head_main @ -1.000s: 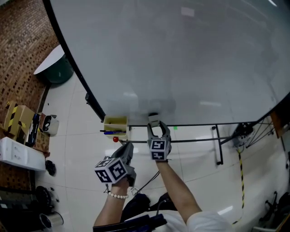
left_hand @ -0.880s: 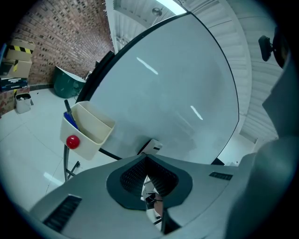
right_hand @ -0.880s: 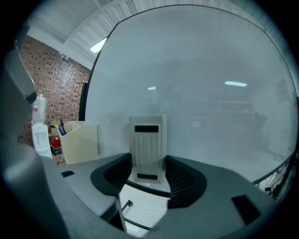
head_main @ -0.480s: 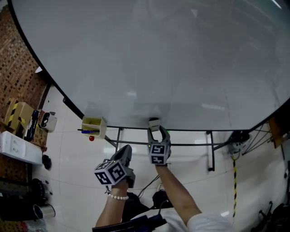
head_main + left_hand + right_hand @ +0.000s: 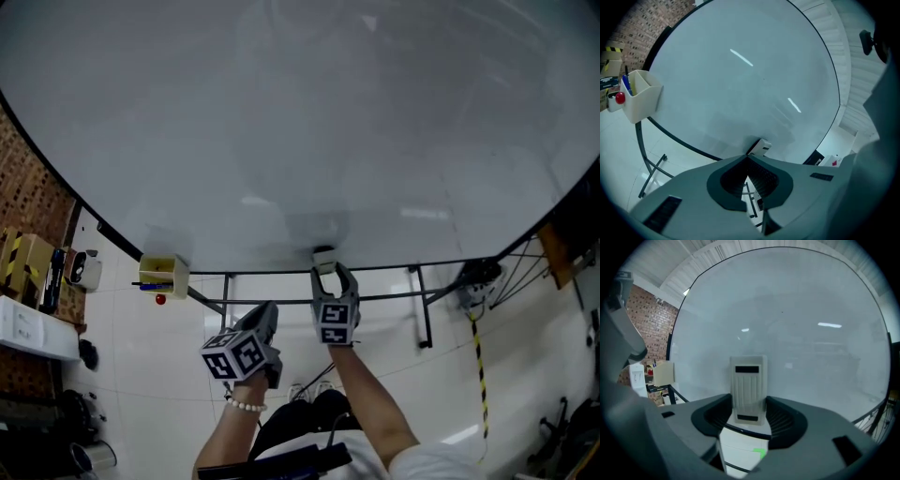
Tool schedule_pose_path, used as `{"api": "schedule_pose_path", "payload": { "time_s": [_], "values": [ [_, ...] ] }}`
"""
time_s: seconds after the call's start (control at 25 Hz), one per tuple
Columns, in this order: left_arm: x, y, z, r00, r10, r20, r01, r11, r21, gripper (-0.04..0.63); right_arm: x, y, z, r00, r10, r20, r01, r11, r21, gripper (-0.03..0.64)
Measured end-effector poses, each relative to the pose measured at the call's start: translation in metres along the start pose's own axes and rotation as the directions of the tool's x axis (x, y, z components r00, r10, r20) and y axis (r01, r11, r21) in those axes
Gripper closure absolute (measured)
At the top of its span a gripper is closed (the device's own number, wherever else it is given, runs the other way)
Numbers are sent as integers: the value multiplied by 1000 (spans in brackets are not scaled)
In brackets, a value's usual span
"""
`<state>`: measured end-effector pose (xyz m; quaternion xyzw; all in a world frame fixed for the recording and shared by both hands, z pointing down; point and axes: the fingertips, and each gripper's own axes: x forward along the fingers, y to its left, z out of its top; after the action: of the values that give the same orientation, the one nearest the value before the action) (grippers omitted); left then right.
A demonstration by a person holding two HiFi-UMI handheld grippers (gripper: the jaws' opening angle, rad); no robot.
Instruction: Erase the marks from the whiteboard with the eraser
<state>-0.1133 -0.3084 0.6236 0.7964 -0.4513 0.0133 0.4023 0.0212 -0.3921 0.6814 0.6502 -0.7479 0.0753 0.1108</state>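
The right gripper [image 5: 325, 272] is clamped on the eraser [image 5: 748, 385], its jaws pressing the two long sides, with the ribbed back of the eraser facing the camera. The eraser sits at the bottom middle of the whiteboard [image 5: 300, 122], just above the lower rim, and looks to be flat against the surface, though actual contact can't be confirmed. The left gripper [image 5: 748, 159] hangs lower and to the left, off the board, jaws closed together with nothing between them. No written marks show on the board in any view: the surface is pale and even, with only ceiling-light reflections and a faint greyish haze just above the eraser, which may be smear or shadow. Judging by this, the wiping seems nearly or wholly done, and what may remain is a pass over that hazy patch near the lower rim, then putting the eraser down. A pen tray [image 5: 161, 273] hangs at the board's lower left edge, well apart from the eraser, and the stand [image 5: 417, 309] runs beneath the rim.
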Motion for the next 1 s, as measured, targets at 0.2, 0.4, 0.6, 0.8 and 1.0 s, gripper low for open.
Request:
{"api": "schedule_pose_path", "payload": {
  "time_s": [0.2, 0.4, 0.6, 0.8, 1.0],
  "values": [
    [33, -26, -12, 998, -51, -40, 53, 998, 40, 607, -5, -39, 2, 999, -20, 30, 21, 1000, -15, 360],
    [66, -67, -37, 994, -82, -66, 85, 995, 44, 607, -20, -93, -2, 998, -41, 38, 41, 999, -2, 360],
    [98, -117, -60, 995, -78, -68, 82, 996, 44, 607, -38, -161, -7, 998, -53, 26, 52, 999, 14, 360],
    [130, -169, -86, 994, -82, -74, 84, 996, 26, 607, -57, -233, -11, 998, -60, 16, 60, 998, 3, 360],
    [166, -219, -112, 992, -91, -84, 93, 995, 29, 607, -75, -294, -16, 998, -57, 21, 57, 998, -10, 360]
  ]
}}
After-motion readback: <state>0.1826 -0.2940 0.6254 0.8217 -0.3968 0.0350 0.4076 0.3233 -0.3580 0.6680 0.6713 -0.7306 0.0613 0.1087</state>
